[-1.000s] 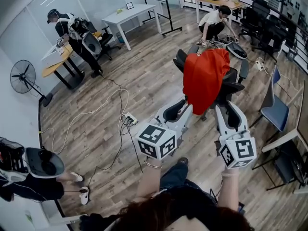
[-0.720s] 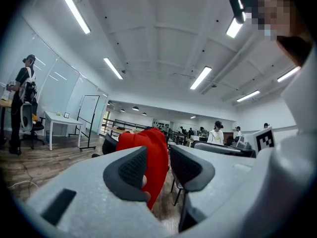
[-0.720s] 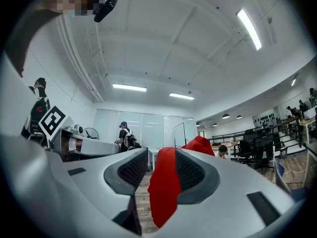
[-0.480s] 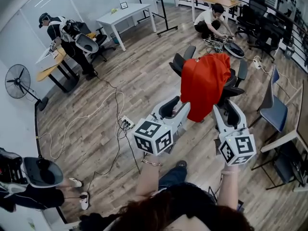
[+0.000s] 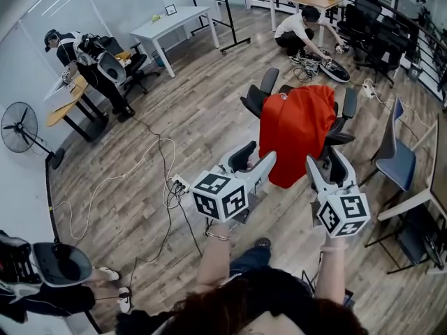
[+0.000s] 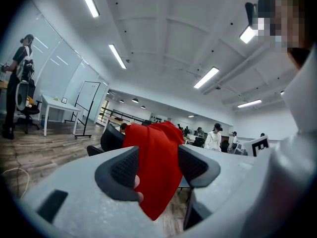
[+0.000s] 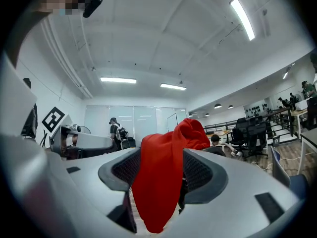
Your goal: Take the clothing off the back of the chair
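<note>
A red garment [image 5: 297,135] hangs over the back of a black office chair [image 5: 255,98] in the middle of the room. My left gripper [image 5: 253,160] is held level just short of the cloth's lower left edge. My right gripper [image 5: 327,167] is at its lower right edge. Both have just been opening their jaws and stand open, with nothing pressed between the pads. In the left gripper view the red garment [image 6: 153,162] shows through the gap of the left gripper [image 6: 157,170], farther off. The right gripper [image 7: 158,172] frames the red garment [image 7: 163,167] the same way.
A power strip [image 5: 178,183] and cables lie on the wood floor at the left. A blue chair [image 5: 398,159] stands at the right. A person [image 5: 297,26] crouches beyond the chair. Another person [image 5: 70,47] stands at a desk far left. A fan [image 5: 19,128] and a white table [image 5: 178,23] stand farther off.
Both grippers have come nearer to the chair, and the red garment now looks larger and lower in the head view. Their jaws stand wider apart than before.
</note>
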`<control>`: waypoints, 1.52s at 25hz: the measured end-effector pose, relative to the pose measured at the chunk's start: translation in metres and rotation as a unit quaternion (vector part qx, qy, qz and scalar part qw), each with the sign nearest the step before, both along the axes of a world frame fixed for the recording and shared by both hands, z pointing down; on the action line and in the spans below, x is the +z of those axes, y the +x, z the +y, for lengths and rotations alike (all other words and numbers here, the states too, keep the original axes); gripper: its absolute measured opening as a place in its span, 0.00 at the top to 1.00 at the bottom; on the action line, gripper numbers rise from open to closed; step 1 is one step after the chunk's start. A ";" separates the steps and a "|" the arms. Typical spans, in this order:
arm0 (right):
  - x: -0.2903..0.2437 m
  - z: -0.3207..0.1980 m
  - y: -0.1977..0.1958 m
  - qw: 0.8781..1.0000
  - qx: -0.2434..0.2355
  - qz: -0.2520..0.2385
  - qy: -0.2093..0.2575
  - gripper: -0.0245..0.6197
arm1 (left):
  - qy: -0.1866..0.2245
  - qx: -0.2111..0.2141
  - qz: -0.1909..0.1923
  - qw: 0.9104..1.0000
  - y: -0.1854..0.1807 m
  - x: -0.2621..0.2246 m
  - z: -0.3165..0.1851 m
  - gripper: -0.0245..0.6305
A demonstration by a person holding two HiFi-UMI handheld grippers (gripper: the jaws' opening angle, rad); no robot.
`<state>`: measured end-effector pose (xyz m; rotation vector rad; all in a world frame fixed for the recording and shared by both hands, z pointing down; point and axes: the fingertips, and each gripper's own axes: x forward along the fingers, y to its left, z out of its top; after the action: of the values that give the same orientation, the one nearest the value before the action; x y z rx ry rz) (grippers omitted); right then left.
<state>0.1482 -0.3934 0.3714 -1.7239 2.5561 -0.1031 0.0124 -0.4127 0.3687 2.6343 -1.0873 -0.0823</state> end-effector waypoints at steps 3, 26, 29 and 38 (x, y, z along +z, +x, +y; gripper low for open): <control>0.011 -0.012 0.000 1.000 0.003 -0.008 -0.017 0.55 | -0.011 0.002 0.002 1.000 -0.003 0.007 -0.015 0.56; 0.034 -0.072 -0.020 0.991 -0.057 -0.085 -0.081 0.50 | -0.095 0.099 -0.008 0.990 0.031 0.052 -0.088 0.43; 0.037 -0.072 -0.025 0.988 -0.082 -0.095 -0.094 0.50 | -0.097 0.114 -0.006 0.989 0.038 0.055 -0.088 0.43; 0.038 -0.074 -0.034 0.979 -0.107 -0.127 -0.116 0.51 | -0.053 0.161 0.003 0.985 0.055 0.045 -0.069 0.73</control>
<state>0.1146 -0.4675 0.4093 -1.3804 2.6062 -0.6126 0.0676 -0.4813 0.4142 2.6710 -0.6311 0.0339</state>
